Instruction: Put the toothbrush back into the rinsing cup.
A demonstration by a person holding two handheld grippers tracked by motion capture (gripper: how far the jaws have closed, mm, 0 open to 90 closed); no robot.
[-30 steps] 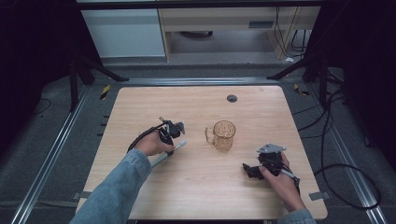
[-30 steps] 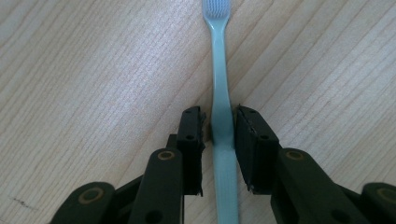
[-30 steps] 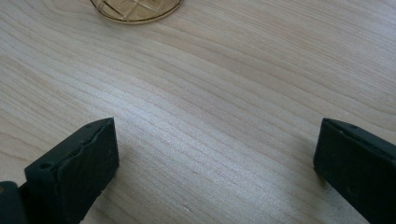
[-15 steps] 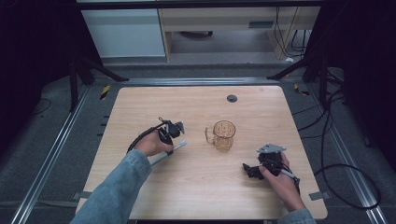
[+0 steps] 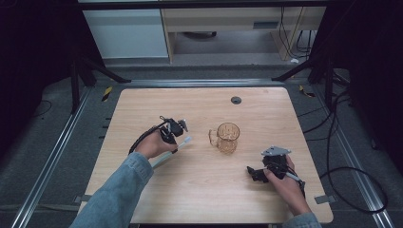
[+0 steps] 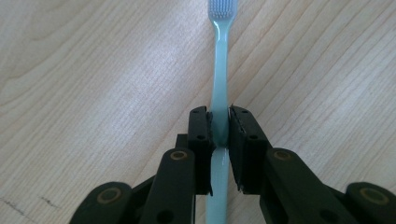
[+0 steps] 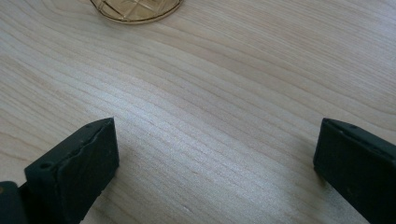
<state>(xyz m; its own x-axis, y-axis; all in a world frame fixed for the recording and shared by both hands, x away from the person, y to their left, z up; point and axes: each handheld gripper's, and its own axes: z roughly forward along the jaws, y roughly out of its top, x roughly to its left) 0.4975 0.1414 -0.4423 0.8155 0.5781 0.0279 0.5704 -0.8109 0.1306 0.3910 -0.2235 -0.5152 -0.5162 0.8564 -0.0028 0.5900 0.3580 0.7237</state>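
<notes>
A pale mint toothbrush (image 6: 218,60) lies flat on the wooden table (image 5: 199,104), bristle end pointing toward the amber glass mug (image 5: 227,137). My left gripper (image 6: 219,126) is shut on the brush's handle, both pads pressing its sides. In the high view the left gripper (image 5: 175,141) sits left of the mug, with the toothbrush (image 5: 186,140) poking out toward it. My right gripper (image 5: 254,173) rests low near the front right of the table, jaws wide apart. Between the right gripper (image 7: 215,144) jaws is bare wood, and the mug's base (image 7: 135,9) lies farther ahead.
A small black round grommet (image 5: 236,99) sits at the table's far middle. Metal rails (image 5: 57,156) run along both sides of the table, and cables (image 5: 351,185) loop on the floor at the right. White cabinets (image 5: 128,33) stand behind.
</notes>
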